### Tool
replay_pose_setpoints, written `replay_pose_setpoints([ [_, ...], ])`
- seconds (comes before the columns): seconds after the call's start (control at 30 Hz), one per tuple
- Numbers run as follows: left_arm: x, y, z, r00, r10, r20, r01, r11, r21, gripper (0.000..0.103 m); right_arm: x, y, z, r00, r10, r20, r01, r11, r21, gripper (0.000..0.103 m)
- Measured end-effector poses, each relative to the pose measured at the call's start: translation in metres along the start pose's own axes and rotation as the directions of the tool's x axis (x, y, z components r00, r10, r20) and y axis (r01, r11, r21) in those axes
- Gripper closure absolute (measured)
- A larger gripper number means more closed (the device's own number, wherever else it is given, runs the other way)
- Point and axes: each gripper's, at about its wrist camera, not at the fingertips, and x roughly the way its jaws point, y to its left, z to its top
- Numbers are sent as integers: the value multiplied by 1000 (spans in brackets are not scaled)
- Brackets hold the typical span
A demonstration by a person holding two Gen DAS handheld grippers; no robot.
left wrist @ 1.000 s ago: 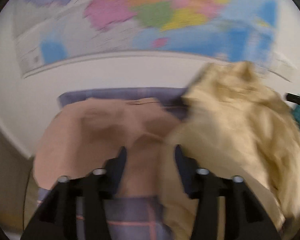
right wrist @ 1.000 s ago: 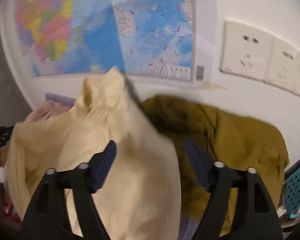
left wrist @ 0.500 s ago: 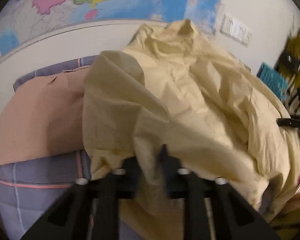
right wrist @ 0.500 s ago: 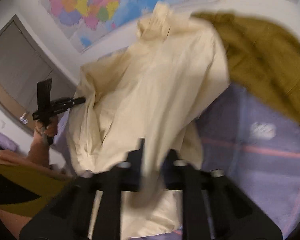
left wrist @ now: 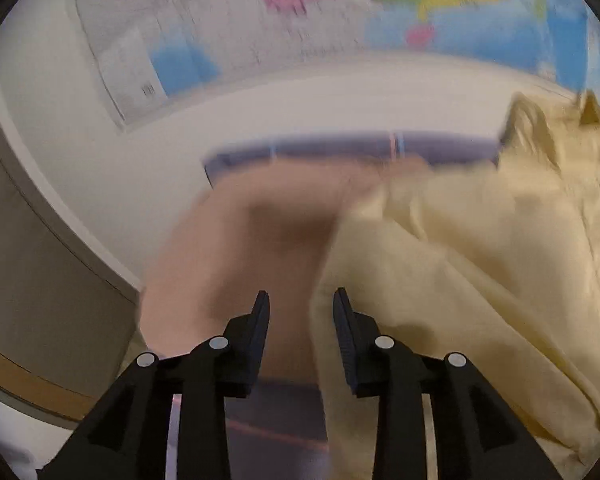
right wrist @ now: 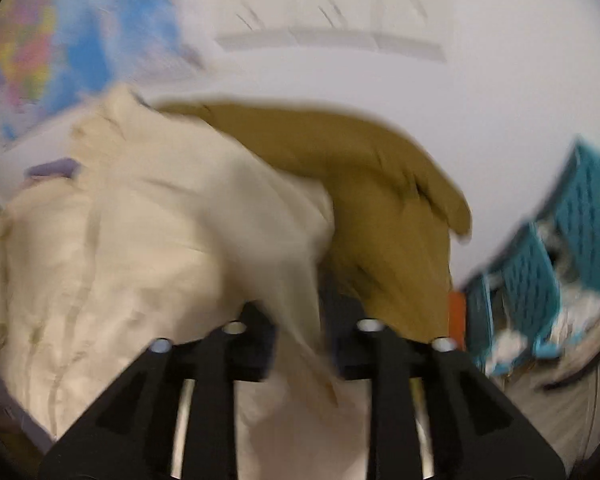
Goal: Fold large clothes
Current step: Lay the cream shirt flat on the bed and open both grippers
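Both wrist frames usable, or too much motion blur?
Left wrist: map and pink garment smeared, hand-held gripper sharp. Right wrist: worse, sockets, cream shirt and teal baskets all streaked; fisheye bends both.

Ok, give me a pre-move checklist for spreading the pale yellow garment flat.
1. Left claw free: ok, open, nothing between the fingers.
2. Right claw gripping the pale yellow garment: cannot tell, cloth hides the fingertips.
3. Garment spread flat: not ok, bunched.
4. Pink garment out from under it: not ok, overlapped.
5. Olive garment apart: not ok, partly covered.
6. Sharp view: not ok, blurred.
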Motion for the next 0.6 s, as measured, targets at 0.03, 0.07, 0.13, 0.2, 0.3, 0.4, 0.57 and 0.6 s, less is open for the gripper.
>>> replay_pose_setpoints([
  [0.03, -4, 6, -6, 998, -62, 6, 62, 998, -26, 73, 3, 0, -7, 1000, -24, -7, 24, 1000, 11, 54],
  [0.07, -17, 16, -15, 984, -172, 48, 175, 982, -69, 73, -2, -1, -15, 999, -34, 10, 33, 999, 23, 51],
  [0.13, -45, 30, -36, 936, -324, 138, 338, 936, -100, 64, -29, -5, -30, 995, 2, 97, -7, 999, 50, 42],
  [0.2, -70, 28, -59, 903, -383, 193, 399, 915, -51, 53, -71, 3, -53, 970, 105, 219, -116, 993, 37, 31],
  [0.3, -90, 12, -98, 860, -472, 195, 474, 880, 39, 47, -94, 31, -86, 923, 324, 206, -319, 946, -57, 19],
  [0.4, -95, -9, -142, 793, -595, 132, 589, 804, 84, 46, -87, 57, -134, 906, 415, 84, -406, 908, -108, 18],
  [0.57, -89, -36, -181, 682, -731, 20, 728, 681, 76, 39, -53, 36, -188, 922, 388, 16, -388, 920, 64, 13],
  [0.6, -87, -41, -183, 665, -747, 15, 744, 664, 72, 33, -47, 31, -193, 914, 404, 23, -404, 908, 107, 12],
])
